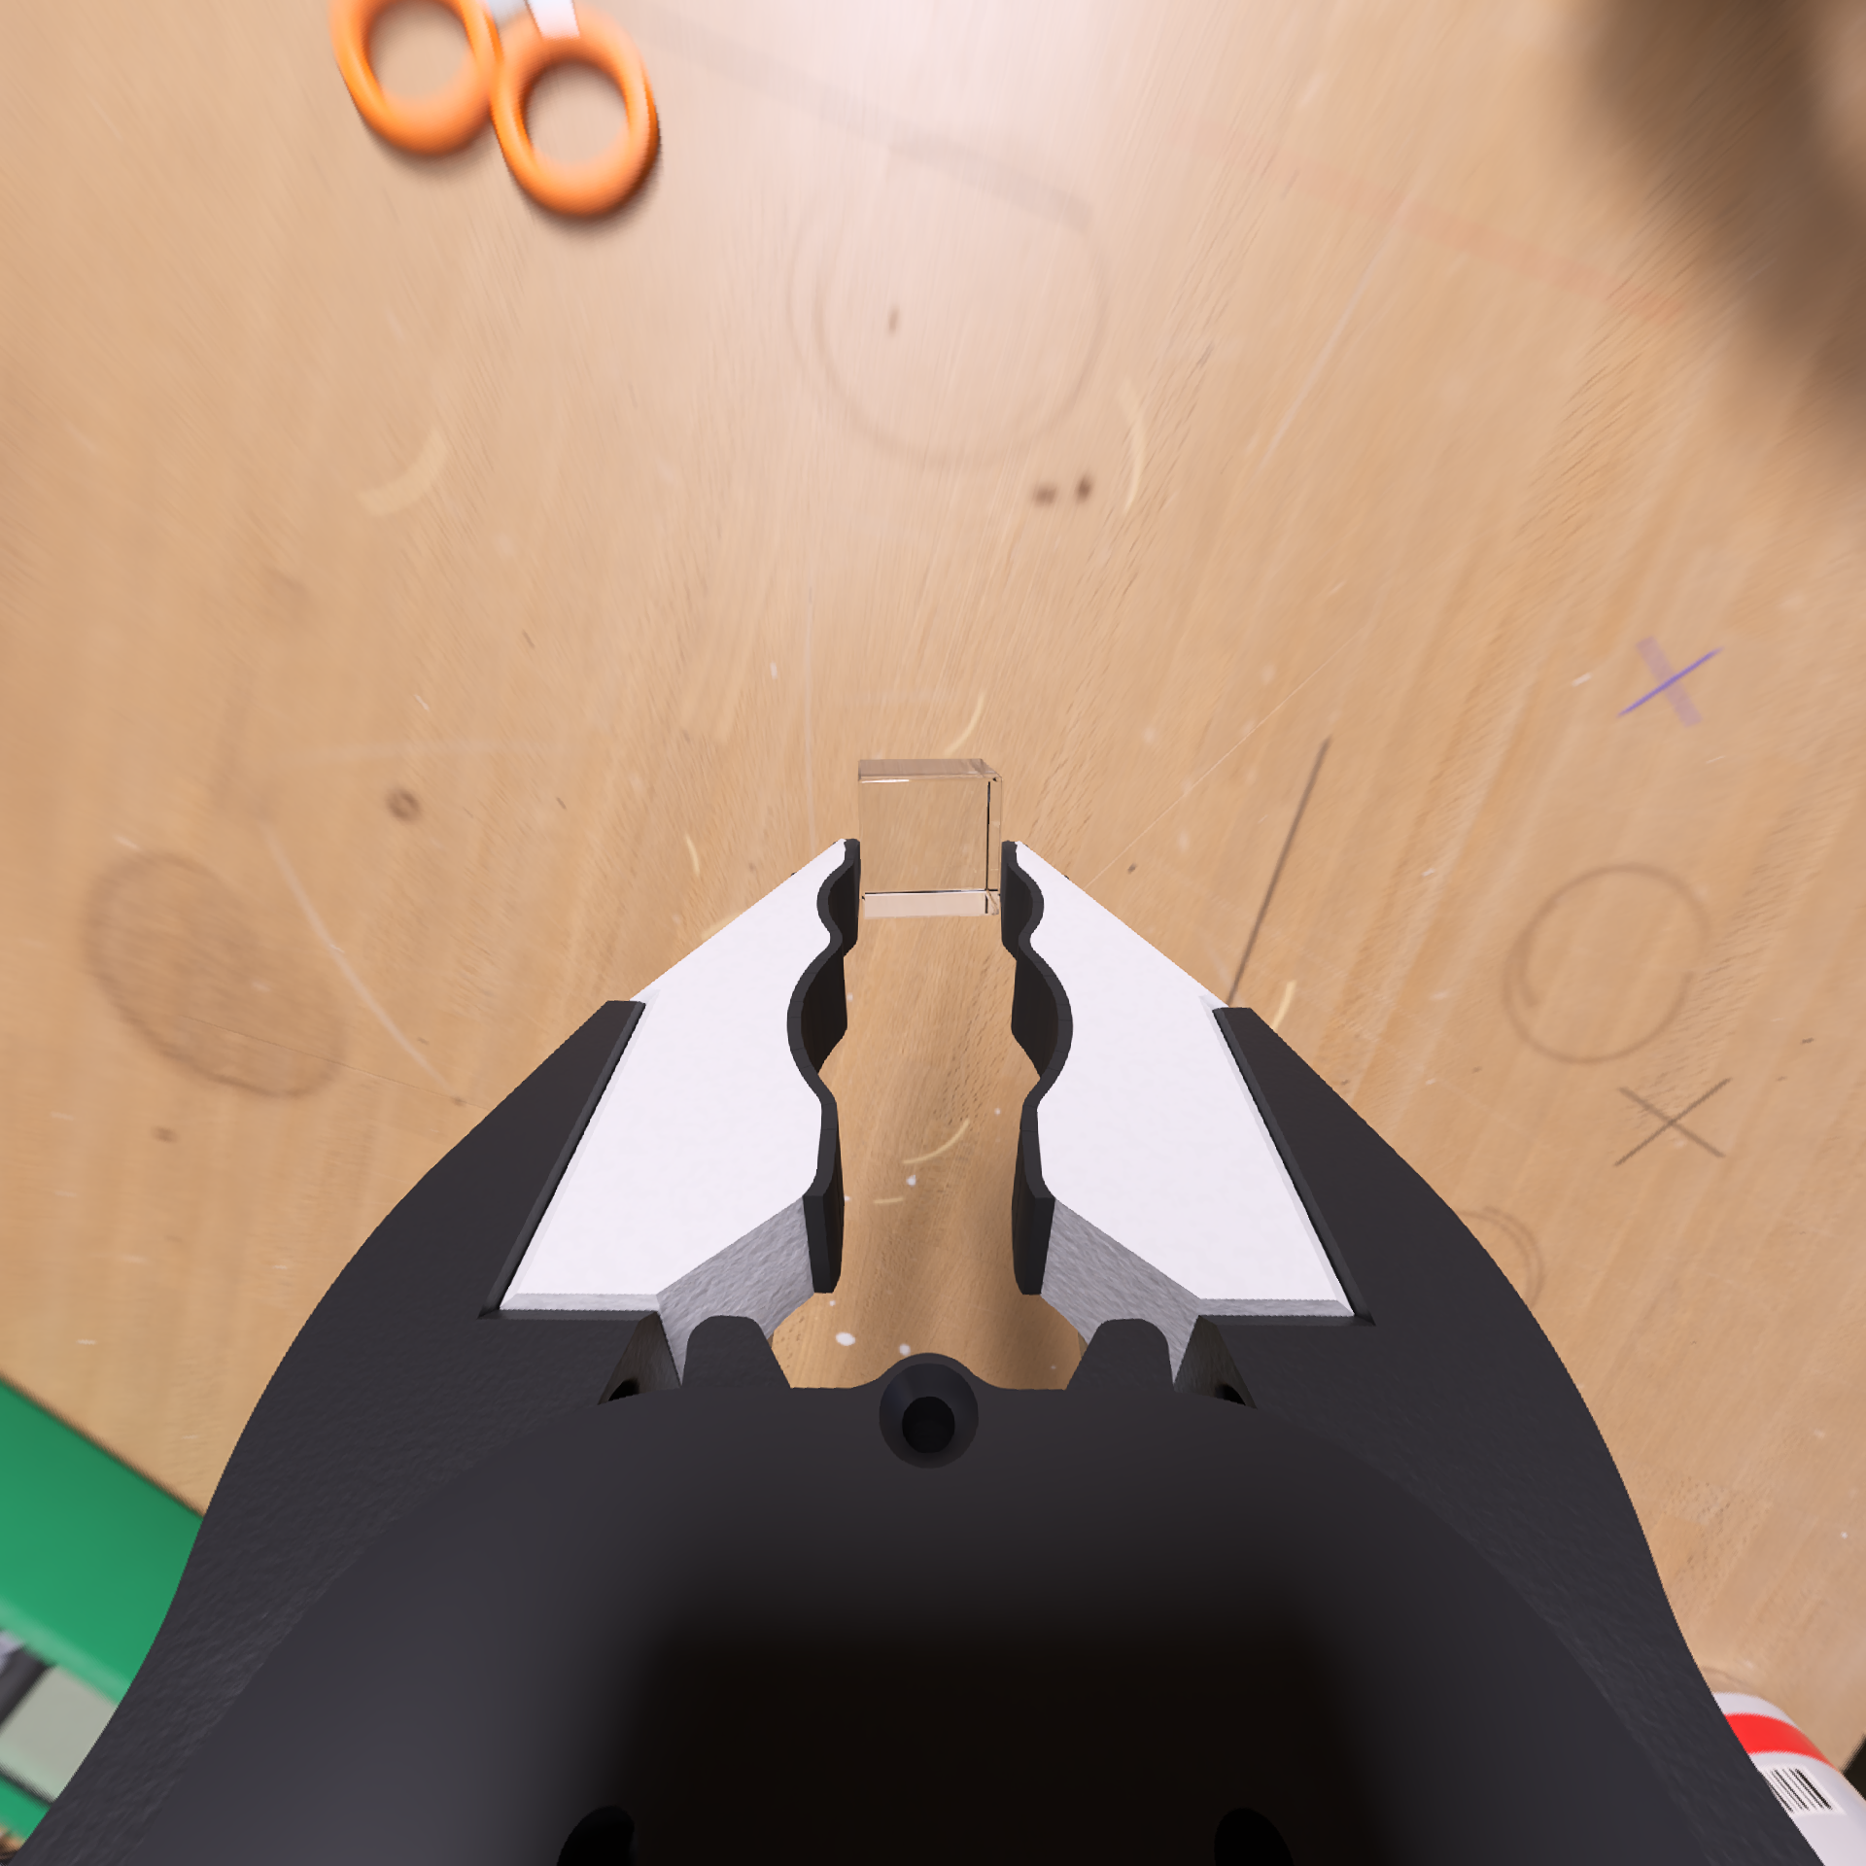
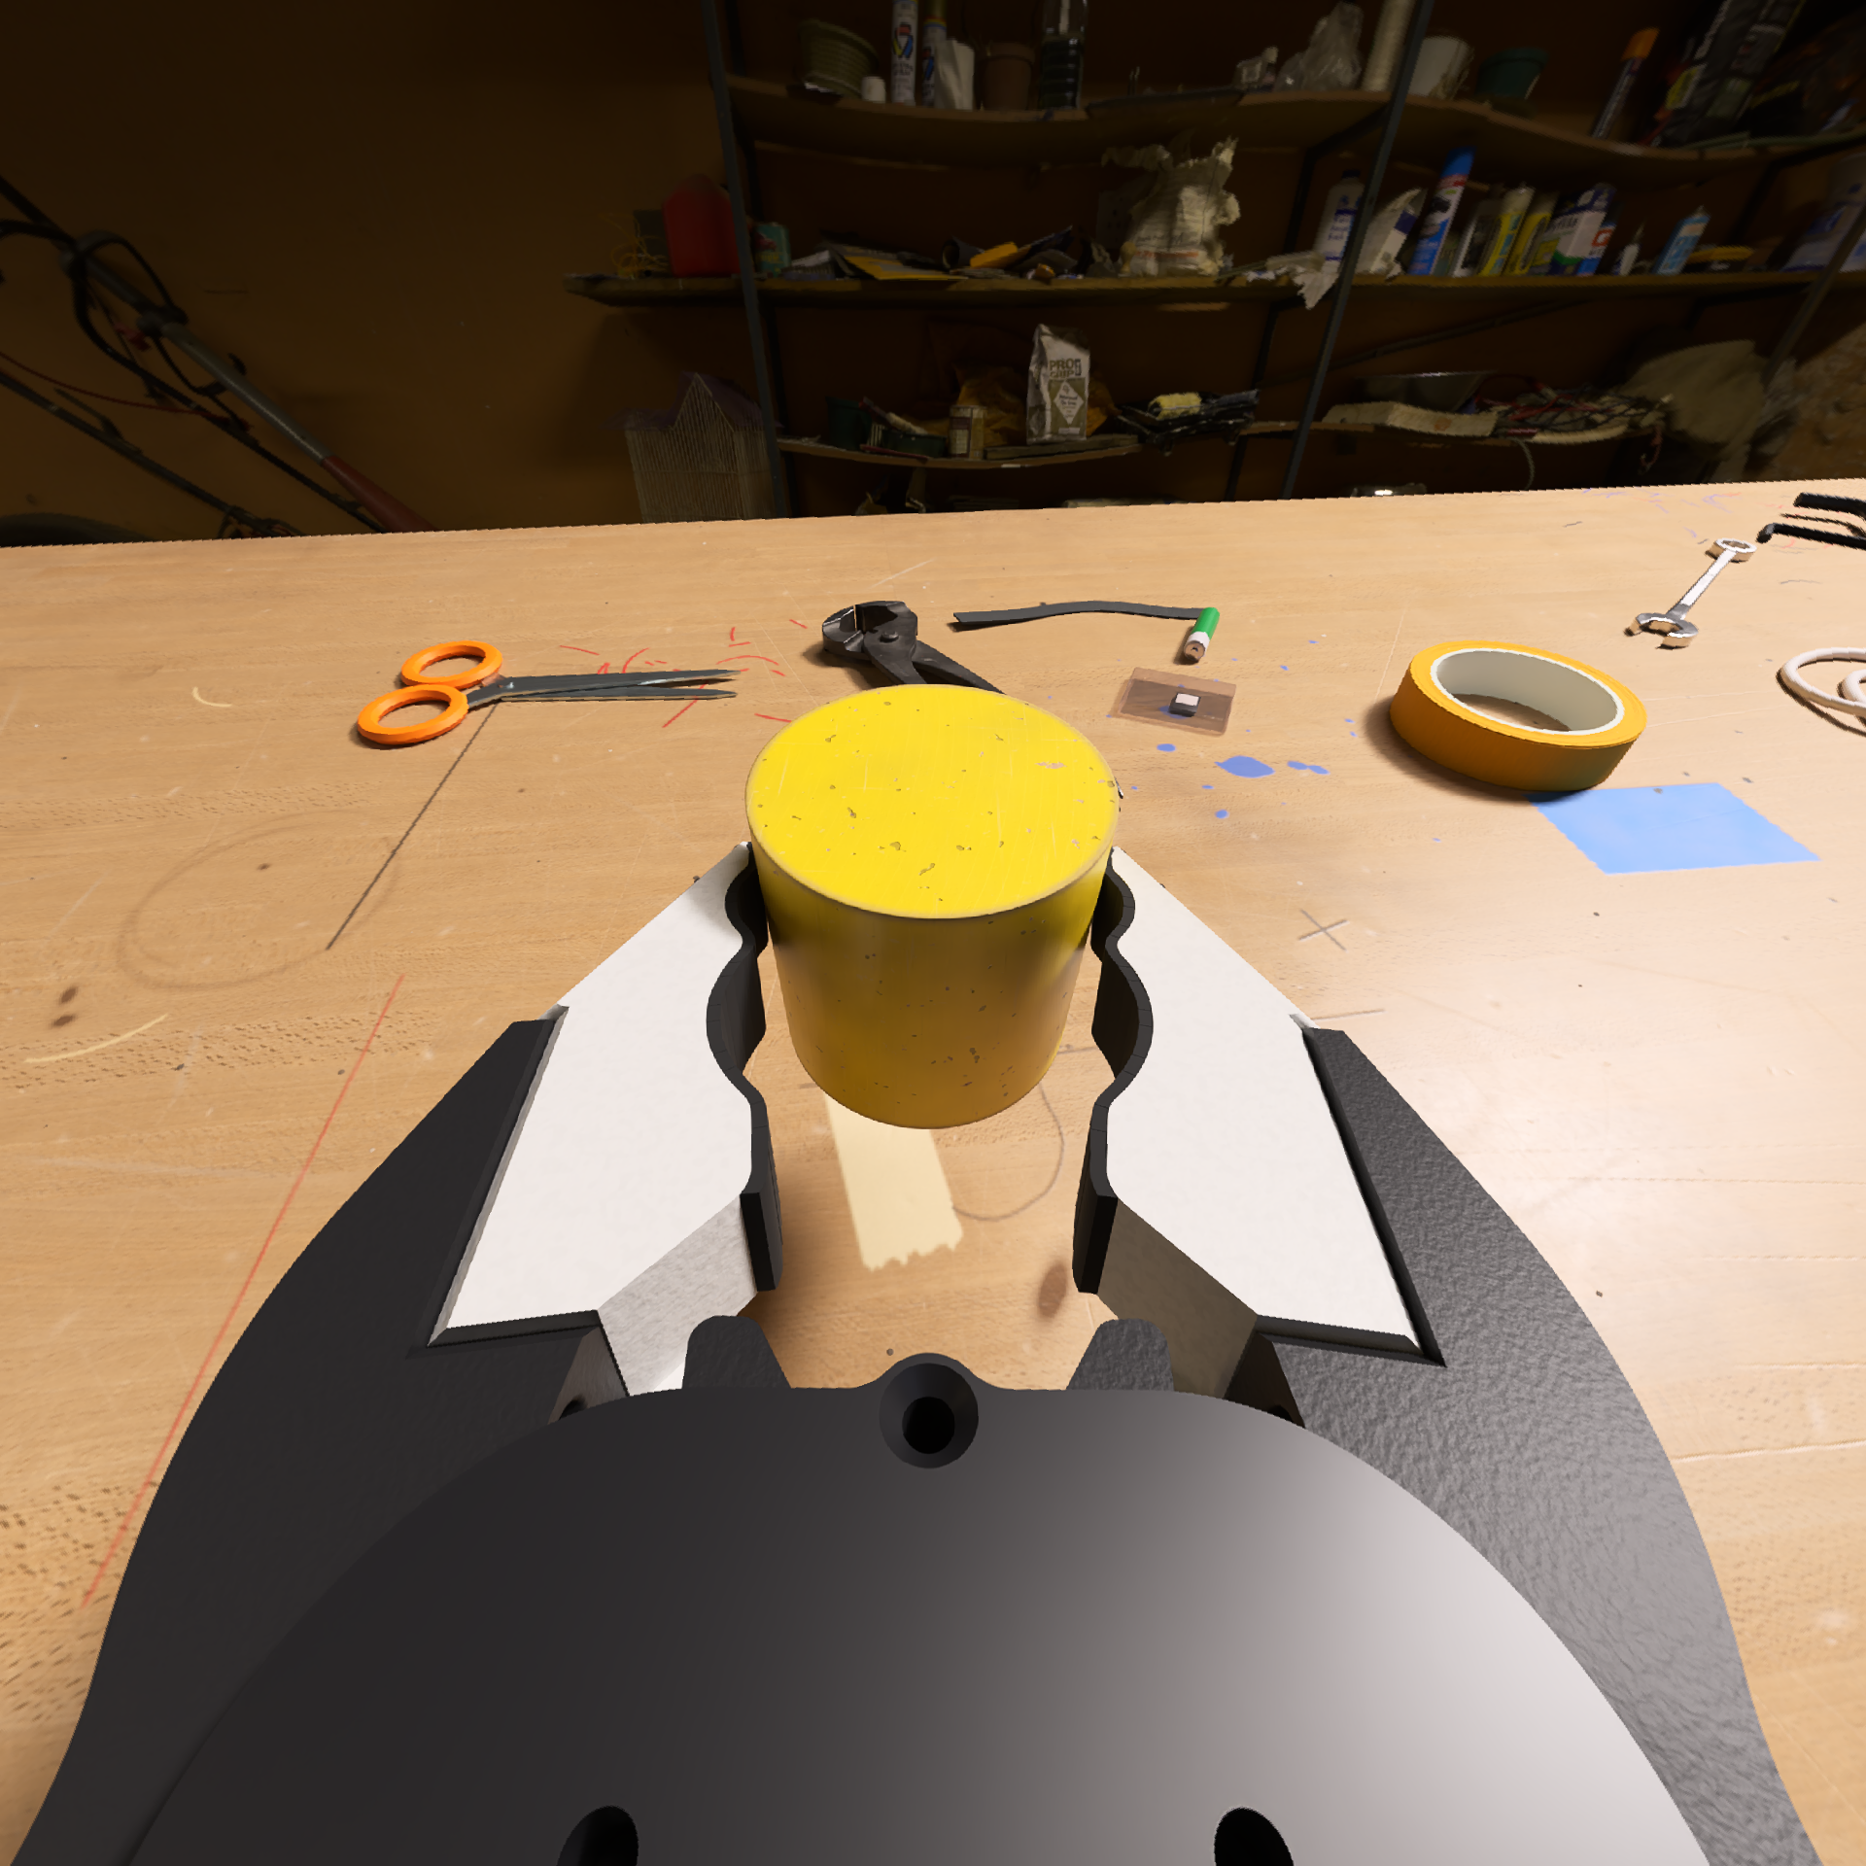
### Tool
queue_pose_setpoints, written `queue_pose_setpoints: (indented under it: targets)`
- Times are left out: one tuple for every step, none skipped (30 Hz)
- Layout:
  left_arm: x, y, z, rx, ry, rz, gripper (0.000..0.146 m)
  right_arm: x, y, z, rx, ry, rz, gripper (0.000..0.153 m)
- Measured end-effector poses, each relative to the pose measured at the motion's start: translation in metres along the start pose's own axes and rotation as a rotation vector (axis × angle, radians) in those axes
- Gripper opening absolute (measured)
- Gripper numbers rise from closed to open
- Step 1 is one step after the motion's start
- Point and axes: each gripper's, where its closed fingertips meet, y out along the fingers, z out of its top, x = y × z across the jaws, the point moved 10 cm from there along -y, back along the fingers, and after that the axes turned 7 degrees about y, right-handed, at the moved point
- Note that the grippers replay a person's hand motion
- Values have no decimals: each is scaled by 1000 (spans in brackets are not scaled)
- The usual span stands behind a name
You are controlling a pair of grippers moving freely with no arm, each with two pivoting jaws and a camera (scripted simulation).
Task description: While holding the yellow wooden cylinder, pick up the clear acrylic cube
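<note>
In the left wrist view, the clear acrylic cube (image 1: pixel 927 833) sits pinched between my left gripper's (image 1: pixel 931 870) two fingertips, its sides against the dark pads. The wooden table (image 1: pixel 606 656) behind it is blurred. In the right wrist view, my right gripper (image 2: pixel 929 868) is shut on the yellow wooden cylinder (image 2: pixel 929 909). It holds the cylinder upright, a little above the table (image 2: pixel 303 1010), over a strip of pale tape (image 2: pixel 899 1191).
Orange-handled scissors (image 2: pixel 444 692) lie at the far left and also show in the left wrist view (image 1: pixel 495 101). Black pincers (image 2: pixel 889 641), a green marker (image 2: pixel 1202 631), a yellow tape roll (image 2: pixel 1515 717) and a wrench (image 2: pixel 1686 596) lie beyond. A green object (image 1: pixel 71 1535) is at the lower left.
</note>
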Motion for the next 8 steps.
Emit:
queue_pose_setpoints:
  targets:
    - [6,-15,10,41,24,21,27,0,0,0,1,-1,0,65]
    - [13,-28,21,85,52,33,27,0,0,0,2,-2,0,65]
    - [21,-39,36,130,84,34,27,0,0,0,2,-4,0,65]
    - [31,-48,53,172,123,31,27,0,0,0,3,-4,1,65]
    - [42,-52,71,200,166,26,27,0,0,0,2,-4,2,65]
    - [54,-52,92,211,214,20,27,0,0,0,2,-4,4,65]
    - [67,-49,114,206,265,17,27,1,-1,-1,3,-6,6,65]
    - [77,-45,133,190,313,16,27,1,-2,-1,4,-7,7,65]
